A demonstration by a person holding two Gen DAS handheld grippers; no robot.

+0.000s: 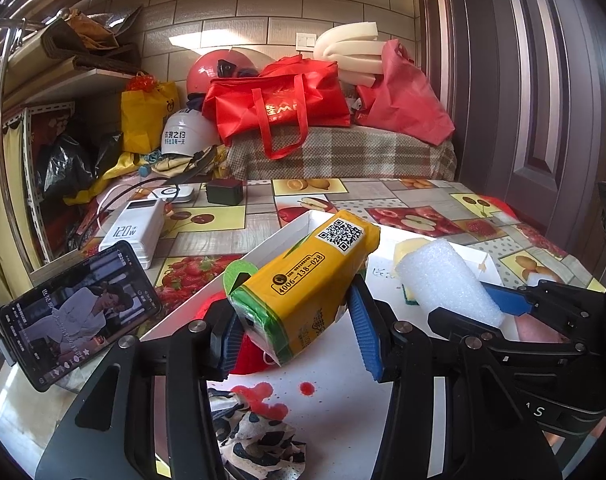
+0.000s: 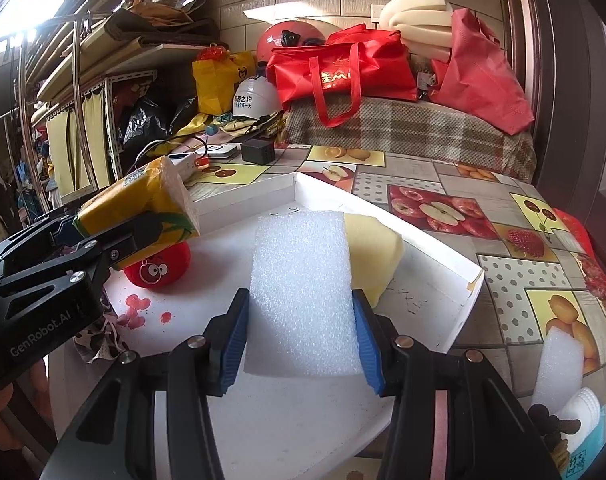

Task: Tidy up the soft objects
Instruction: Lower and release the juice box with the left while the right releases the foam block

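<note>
A yellow tissue pack [image 1: 303,280] is pinched between the jaws of the left gripper [image 1: 299,332] and held tilted above the white tray [image 1: 335,400], its far end raised. A white foam block [image 2: 303,292] is clamped between the blue pads of the right gripper [image 2: 303,344], over the middle of the same tray. Just behind the foam block, a yellow sponge [image 2: 373,252] lies on the tray floor near the right wall; whether the two touch cannot be told. Under the tissue pack a red plush toy [image 2: 159,266] with cartoon eyes sits on the tray, partly hidden by the left gripper. A spotted cloth [image 1: 255,436] is bunched at the tray's near left edge, beside a few red stains.

The tray rests on a table [image 2: 443,184] covered with a fruit-patterned cloth. A second white foam block [image 2: 559,364] lies outside the tray at the table's near right corner, so two foam blocks are counted in all. To the left of the tray a phone [image 1: 79,312] stands propped with its screen lit, and a white power bank [image 1: 135,228] and a black charger [image 1: 225,192] lie further back. Beyond the table, two red bags [image 1: 279,100] and two helmets, one red [image 1: 215,68] and one white [image 1: 187,132], are piled on and beside a checked bench.
</note>
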